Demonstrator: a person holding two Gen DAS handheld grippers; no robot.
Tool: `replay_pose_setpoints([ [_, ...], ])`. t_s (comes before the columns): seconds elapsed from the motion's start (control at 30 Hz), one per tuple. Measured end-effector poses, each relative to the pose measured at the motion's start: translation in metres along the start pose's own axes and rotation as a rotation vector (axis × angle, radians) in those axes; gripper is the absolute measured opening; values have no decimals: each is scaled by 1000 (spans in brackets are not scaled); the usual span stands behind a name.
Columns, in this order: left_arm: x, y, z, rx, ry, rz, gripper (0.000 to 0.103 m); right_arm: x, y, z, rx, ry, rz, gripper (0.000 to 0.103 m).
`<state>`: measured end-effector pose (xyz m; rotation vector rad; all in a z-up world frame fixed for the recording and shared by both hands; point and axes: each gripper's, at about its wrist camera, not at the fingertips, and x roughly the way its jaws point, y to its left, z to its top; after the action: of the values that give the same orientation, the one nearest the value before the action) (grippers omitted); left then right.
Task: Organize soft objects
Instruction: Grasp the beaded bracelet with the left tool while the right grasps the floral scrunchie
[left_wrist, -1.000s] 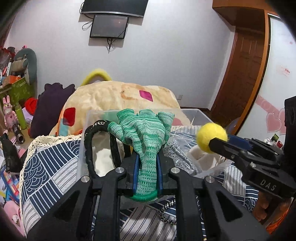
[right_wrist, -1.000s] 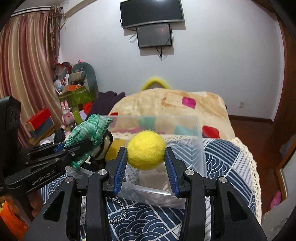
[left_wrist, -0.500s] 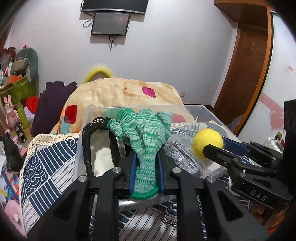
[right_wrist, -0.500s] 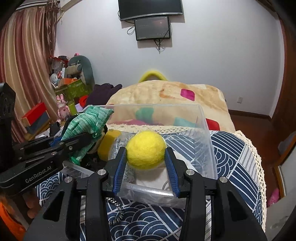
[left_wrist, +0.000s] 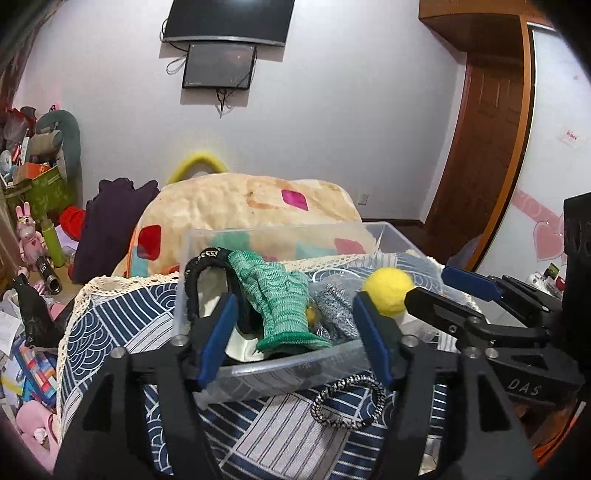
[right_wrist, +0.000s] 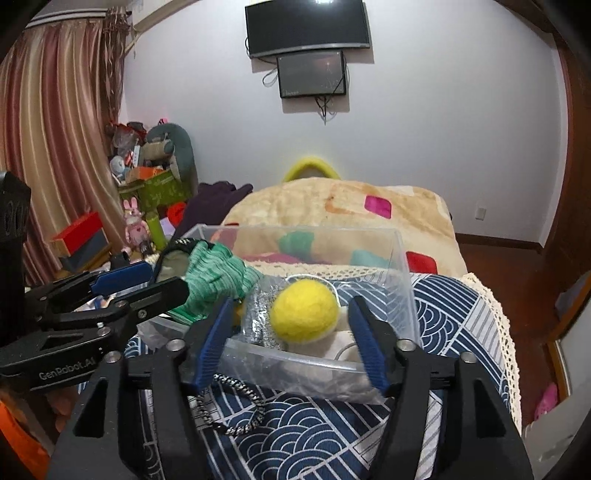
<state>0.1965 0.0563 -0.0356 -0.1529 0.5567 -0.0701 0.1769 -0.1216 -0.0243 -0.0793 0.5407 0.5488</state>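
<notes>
A clear plastic bin (left_wrist: 295, 363) (right_wrist: 400, 258) stands on a blue patterned cloth. A green knitted glove (left_wrist: 282, 299) (right_wrist: 214, 277) lies in it, draped over a black loop (left_wrist: 199, 269). A yellow felt ball (right_wrist: 304, 310) (left_wrist: 388, 290) rests in the bin on silver mesh scrubbers (left_wrist: 334, 306). My left gripper (left_wrist: 295, 338) is open and empty, its jaws either side of the glove. My right gripper (right_wrist: 288, 339) is open and empty, its jaws wide of the ball.
A black-and-white braided cord (left_wrist: 345, 402) (right_wrist: 229, 406) lies on the cloth in front of the bin. A blanket-covered mound (left_wrist: 251, 206) rises behind it. Toys and boxes (right_wrist: 147, 184) crowd the left side of the room. A wooden door (left_wrist: 484, 155) is at right.
Both grippers opened. The glove dropped from the left gripper into the bin, and the yellow ball dropped from the right gripper into the bin.
</notes>
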Motion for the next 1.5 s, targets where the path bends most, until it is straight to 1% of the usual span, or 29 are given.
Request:
replay_pose_setpoints([
  [0.07, -9, 1, 0, -11, -14, -4, 77, -5, -1, 1, 7, -17, 3, 69],
  [0.13, -17, 2, 0, -21, -25, -7, 85, -11, -1, 2, 10, -24, 13, 69],
  [0.17, -21, 3, 0, -24, -28, -8, 87, -14, 0, 2, 12, -25, 17, 72],
  [0.2, -25, 3, -1, -28, -31, -9, 92, -17, 1, 2, 15, -27, 22, 77],
  [0.27, -33, 3, -3, -33, -40, -4, 94, -24, 2, -1, 15, -39, 28, 81],
  [0.33, -41, 3, -7, -29, -48, 2, 97, -30, 5, -4, 1, -41, 33, 81],
  [0.47, -55, 0, -20, -9, -43, 23, 99, -37, 11, -13, -16, -28, 42, 81],
  [0.6, -64, 0, -39, -6, -16, 11, 100, -39, 17, -30, -34, 6, 51, 81],
  [0.7, -67, -1, -55, 5, 12, 19, 100, -38, 22, -43, -39, 39, 63, 81],
  [0.83, -70, -2, -76, 17, 47, 27, 100, -32, 28, -64, -22, 105, 91, 81],
  [0.97, -69, 5, -96, -22, 98, 26, 100, -24, 34, -82, -14, 172, 114, 81],
  [1.07, -64, 14, -105, -55, 134, 30, 100, -18, 39, -93, -21, 216, 120, 81],
  [1.17, -63, 21, -112, -84, 154, 40, 100, -9, 43, -105, -14, 265, 161, 82],
  [1.23, -62, 23, -113, -98, 158, 37, 100, -10, 49, -108, -53, 248, 144, 81],
  [1.3, -60, 24, -114, -105, 164, 32, 100, -11, 53, -108, -80, 241, 132, 63],
  [1.33, -59, 23, -114, -104, 167, 32, 100, -10, 55, -109, -103, 233, 107, 60],
  [1.37, -58, 22, -114, -102, 171, 31, 100, -11, 57, -110, -118, 225, 94, 50],
  [1.4, -58, 21, -115, -98, 174, 29, 100, -11, 57, -110, -128, 220, 94, 40],
  [1.43, -57, 20, -115, -95, 177, 26, 100, -12, 57, -110, -132, 217, 104, 35],
  [1.47, -56, 18, -116, -90, 182, 24, 100, -12, 57, -109, -133, 214, 112, 23],
  [1.5, -54, 17, -116, -85, 185, 23, 100, -12, 56, -109, -132, 215, 120, 16],
])
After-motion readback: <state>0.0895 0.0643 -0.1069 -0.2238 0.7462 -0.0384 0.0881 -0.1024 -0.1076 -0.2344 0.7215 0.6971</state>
